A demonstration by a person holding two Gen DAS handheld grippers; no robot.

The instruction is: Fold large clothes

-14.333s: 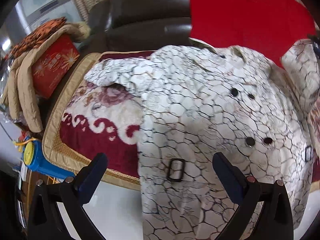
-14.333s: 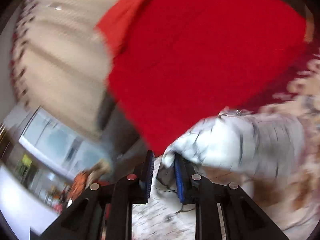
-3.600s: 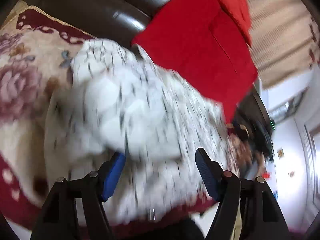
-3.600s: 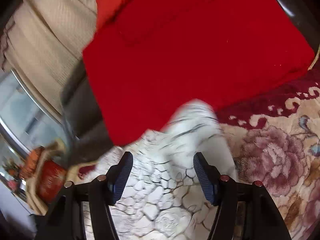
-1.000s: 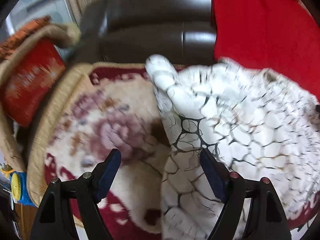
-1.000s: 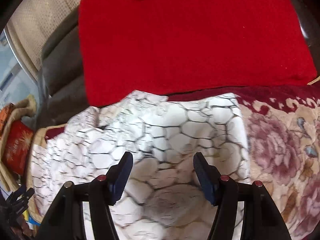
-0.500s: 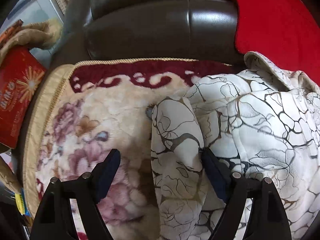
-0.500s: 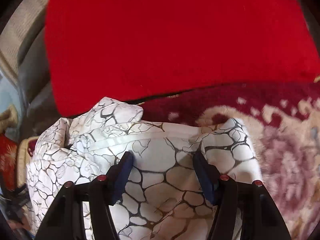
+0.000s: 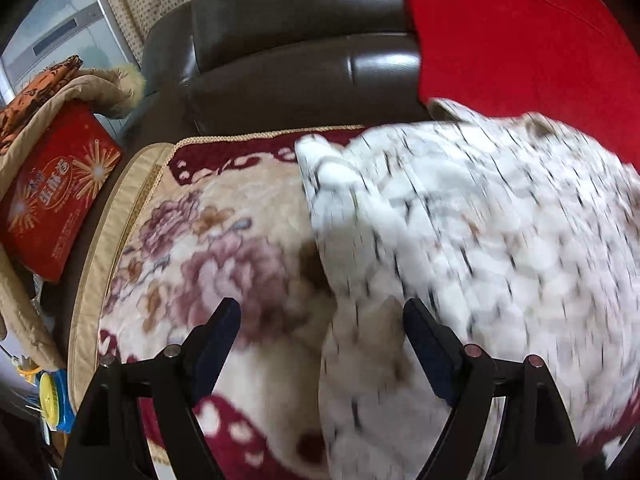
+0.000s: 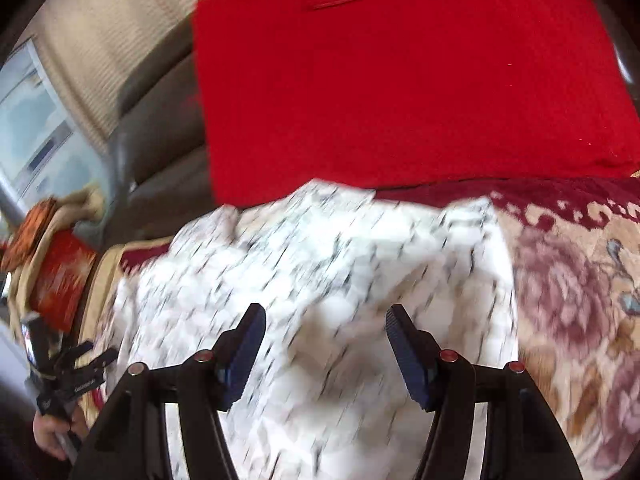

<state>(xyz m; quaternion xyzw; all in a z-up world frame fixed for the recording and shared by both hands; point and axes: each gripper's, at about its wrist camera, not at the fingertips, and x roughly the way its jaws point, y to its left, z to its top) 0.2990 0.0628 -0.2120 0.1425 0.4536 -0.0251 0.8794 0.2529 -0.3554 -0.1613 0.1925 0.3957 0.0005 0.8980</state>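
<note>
A white coat with a black crackle pattern (image 9: 460,232) lies folded on a floral blanket (image 9: 192,240) over a dark sofa; it is motion-blurred in both views. My left gripper (image 9: 322,332) is open and empty above the coat's left edge. My right gripper (image 10: 324,332) is open and empty above the coat (image 10: 320,272), over its middle. The left gripper also shows small at the lower left of the right wrist view (image 10: 68,372).
A red cushion (image 10: 400,80) leans on the dark leather sofa back (image 9: 300,60) behind the coat. A red gift box (image 9: 56,196) and a beige padded garment (image 9: 92,88) sit at the left end. A blue and yellow toy (image 9: 50,400) lies low left.
Both grippers have pulled back from the coat, so it looks smaller and further off. Both stay open. The coat lies folded where it was.
</note>
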